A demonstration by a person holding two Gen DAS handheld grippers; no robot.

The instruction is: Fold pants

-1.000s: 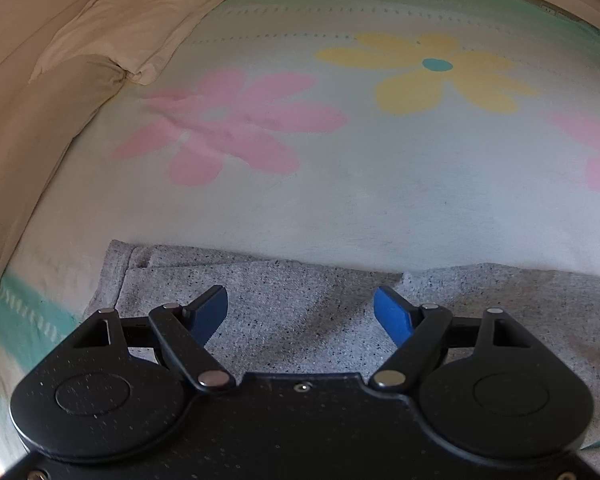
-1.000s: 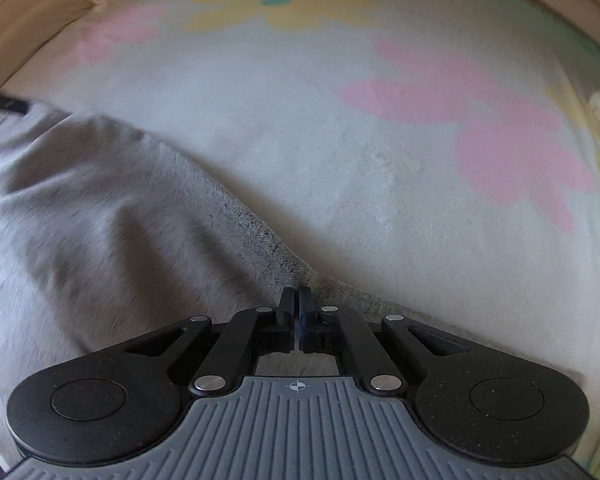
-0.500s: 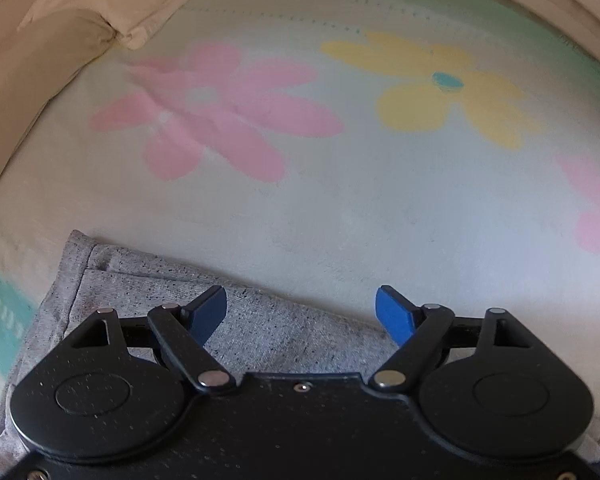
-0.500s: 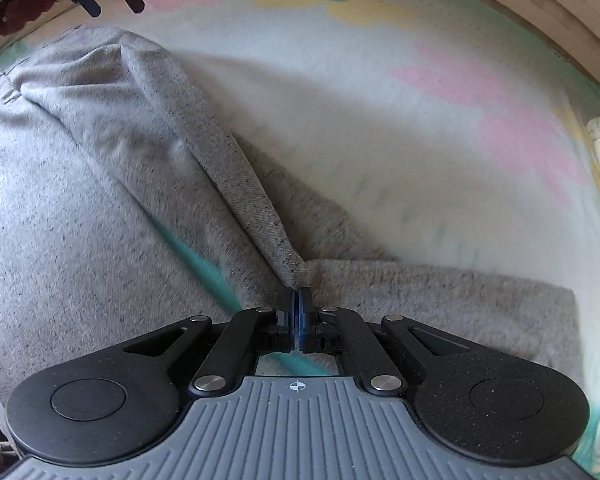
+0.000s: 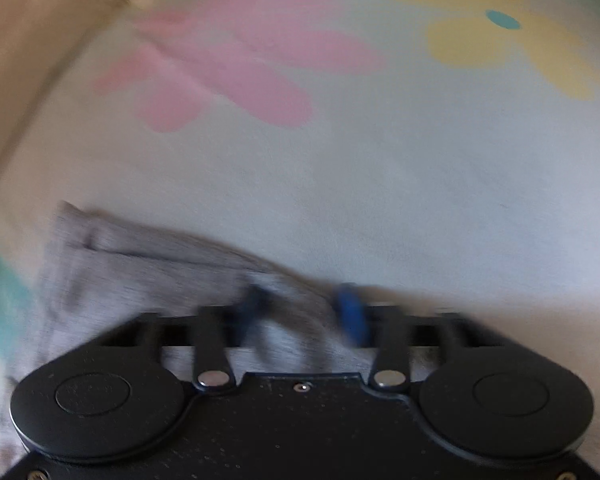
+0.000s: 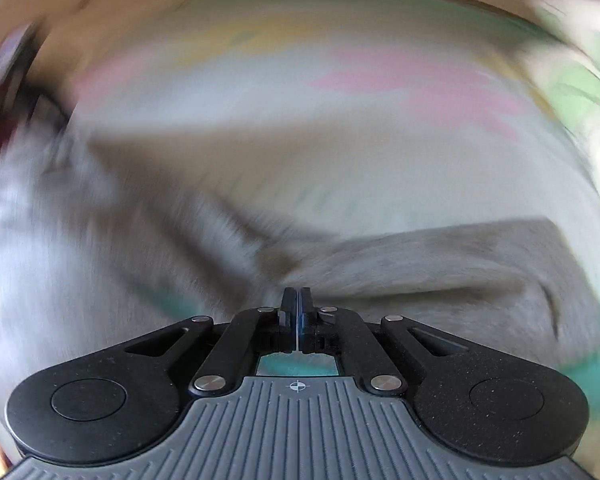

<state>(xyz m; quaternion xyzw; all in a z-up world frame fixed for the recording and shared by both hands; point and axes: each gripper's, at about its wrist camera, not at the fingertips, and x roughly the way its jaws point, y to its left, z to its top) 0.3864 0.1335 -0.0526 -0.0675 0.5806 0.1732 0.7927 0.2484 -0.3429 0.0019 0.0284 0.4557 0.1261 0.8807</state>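
The grey speckled pants (image 5: 148,276) lie on a pale flowered bedsheet (image 5: 380,184). In the left wrist view my left gripper (image 5: 303,308) points steeply down at their far edge. Its jaws are closing, and a raised fold of grey cloth sits between the blue fingertips (image 5: 350,312), with a gap still showing. In the right wrist view my right gripper (image 6: 296,294) is shut on a lifted ridge of the pants (image 6: 204,240), which runs up from the left. A flat part of the pants (image 6: 440,256) lies on the right. Both views are blurred by motion.
A beige pillow or bed edge (image 5: 40,40) runs along the upper left. Pink (image 5: 236,64) and yellow (image 5: 500,44) flowers mark the sheet beyond the pants. A dark blurred shape (image 6: 16,80) is at the far left of the right wrist view, and green patterned cloth (image 6: 580,80) at its right.
My left gripper has dropped onto the pants' far edge and its jaws have narrowed around a fold. My right gripper, still shut, has swung sideways with the cloth, lifting a ridge.
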